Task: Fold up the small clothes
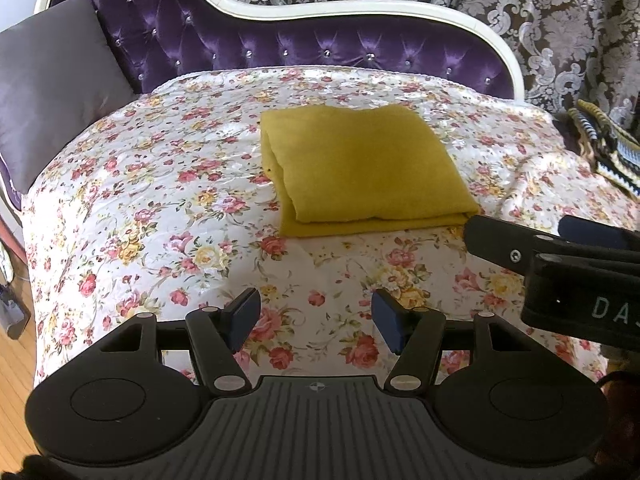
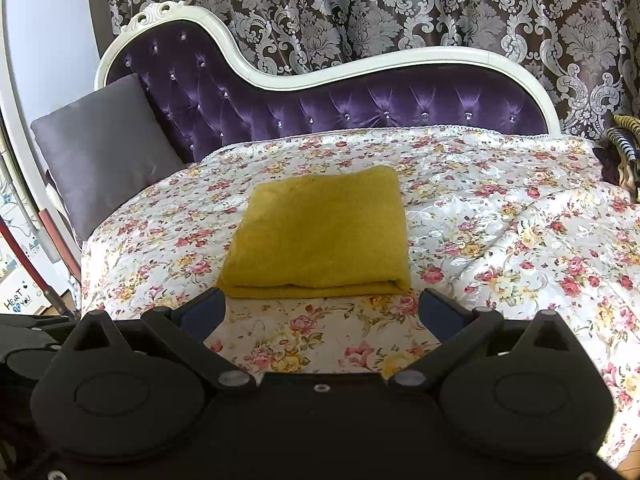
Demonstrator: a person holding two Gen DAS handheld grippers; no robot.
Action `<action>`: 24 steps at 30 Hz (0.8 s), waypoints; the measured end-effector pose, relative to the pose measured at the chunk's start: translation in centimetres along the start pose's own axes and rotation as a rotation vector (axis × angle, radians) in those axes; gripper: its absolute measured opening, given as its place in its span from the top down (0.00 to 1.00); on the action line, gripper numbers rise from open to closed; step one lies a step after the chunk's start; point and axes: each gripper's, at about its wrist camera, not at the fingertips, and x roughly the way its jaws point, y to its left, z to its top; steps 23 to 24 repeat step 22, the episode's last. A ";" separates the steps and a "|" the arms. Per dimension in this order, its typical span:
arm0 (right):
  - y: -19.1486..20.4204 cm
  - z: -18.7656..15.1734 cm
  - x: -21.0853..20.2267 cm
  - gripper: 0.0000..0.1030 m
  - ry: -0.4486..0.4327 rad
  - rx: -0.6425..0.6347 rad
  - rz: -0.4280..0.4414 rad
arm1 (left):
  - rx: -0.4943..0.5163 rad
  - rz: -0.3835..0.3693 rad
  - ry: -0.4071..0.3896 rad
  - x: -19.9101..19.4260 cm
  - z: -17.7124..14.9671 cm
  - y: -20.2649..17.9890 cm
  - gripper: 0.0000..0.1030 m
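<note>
So both claws, left claw (image 1: 316, 322) and right claw (image 2: 322, 312), sit spread and empty near the folded yellow cloth (image 1: 360, 168) on the floral bedspread (image 1: 160, 184).

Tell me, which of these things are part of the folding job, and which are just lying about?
Part of the job:
- yellow cloth, folded on the floral bedspread
- left gripper, open
- right gripper, open

Just lying about:
- grey cushion
- purple tufted backrest
- patterned curtain
- striped knit
</note>
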 end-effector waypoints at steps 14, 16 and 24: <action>-0.4 0.1 1.2 0.01 0.029 0.008 0.010 | -0.018 0.017 0.015 0.8 0.5 0.6 0.42; -0.5 0.3 1.3 0.01 0.032 0.009 0.011 | -0.020 0.013 0.018 1.0 0.7 0.7 0.42; -0.8 0.8 2.2 0.01 0.048 0.008 0.009 | -0.013 0.002 0.016 1.4 1.3 0.9 0.42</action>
